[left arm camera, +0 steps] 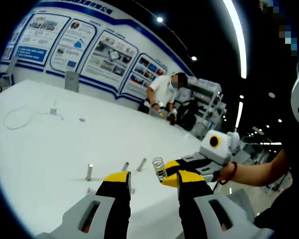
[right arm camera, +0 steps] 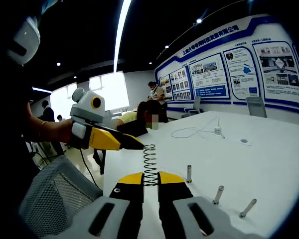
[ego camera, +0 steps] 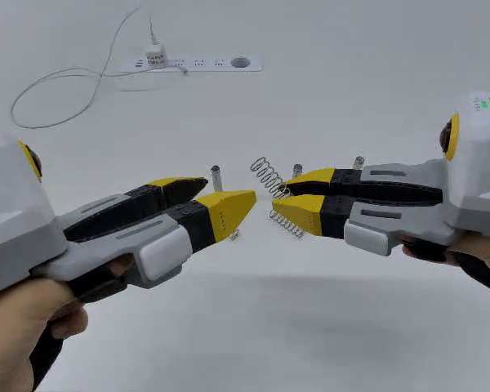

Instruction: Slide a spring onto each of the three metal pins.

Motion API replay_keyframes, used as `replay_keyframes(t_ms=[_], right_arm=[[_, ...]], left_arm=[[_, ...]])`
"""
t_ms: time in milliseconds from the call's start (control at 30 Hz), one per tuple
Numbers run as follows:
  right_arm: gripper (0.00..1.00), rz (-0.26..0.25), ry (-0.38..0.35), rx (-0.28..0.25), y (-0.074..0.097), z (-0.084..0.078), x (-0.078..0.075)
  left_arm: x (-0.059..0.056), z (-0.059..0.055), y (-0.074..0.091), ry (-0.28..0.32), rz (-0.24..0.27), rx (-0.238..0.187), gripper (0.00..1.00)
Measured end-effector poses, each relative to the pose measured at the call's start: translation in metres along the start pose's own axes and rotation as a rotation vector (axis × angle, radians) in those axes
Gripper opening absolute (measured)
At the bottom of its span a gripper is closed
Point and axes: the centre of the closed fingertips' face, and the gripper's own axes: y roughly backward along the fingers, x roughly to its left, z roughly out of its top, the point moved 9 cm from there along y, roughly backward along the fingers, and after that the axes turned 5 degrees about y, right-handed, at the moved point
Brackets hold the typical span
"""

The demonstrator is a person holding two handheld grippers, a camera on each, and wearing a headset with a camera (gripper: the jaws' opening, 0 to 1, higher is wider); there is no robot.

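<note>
The grey, yellow-tipped right gripper (ego camera: 280, 194) is pinched narrow on a thin coiled wire spring (ego camera: 267, 175). The spring sticks out past its tips above the plain white table (ego camera: 327, 327), close to the three short upright metal pins (ego camera: 296, 171). Facing it, the matching left gripper (ego camera: 229, 193) hovers with jaws parted and empty, just beside the leftmost pin (ego camera: 216, 177).

Head view: short grey metal pin (ego camera: 359, 162) base hidden behind black-and-yellow right gripper (ego camera: 281, 196); small wire spring (ego camera: 233, 235) mostly covered by left gripper (ego camera: 230, 189) tip. Gripper bodies cut at 9 and 3 o'clock edges. Right gripper view: thin steel coil spring (right arm camera: 149, 162) lower end hidden between jaws.
</note>
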Motion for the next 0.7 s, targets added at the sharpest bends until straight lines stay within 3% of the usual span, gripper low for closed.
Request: replay_keyframes(t_ms=[700], right_arm=[[0.11, 0.061, 0.006, -0.038, -0.001, 0.008, 0.016]], left_arm=[[-0.012, 0.004, -0.012, 0.003, -0.084, -0.004, 0.19]])
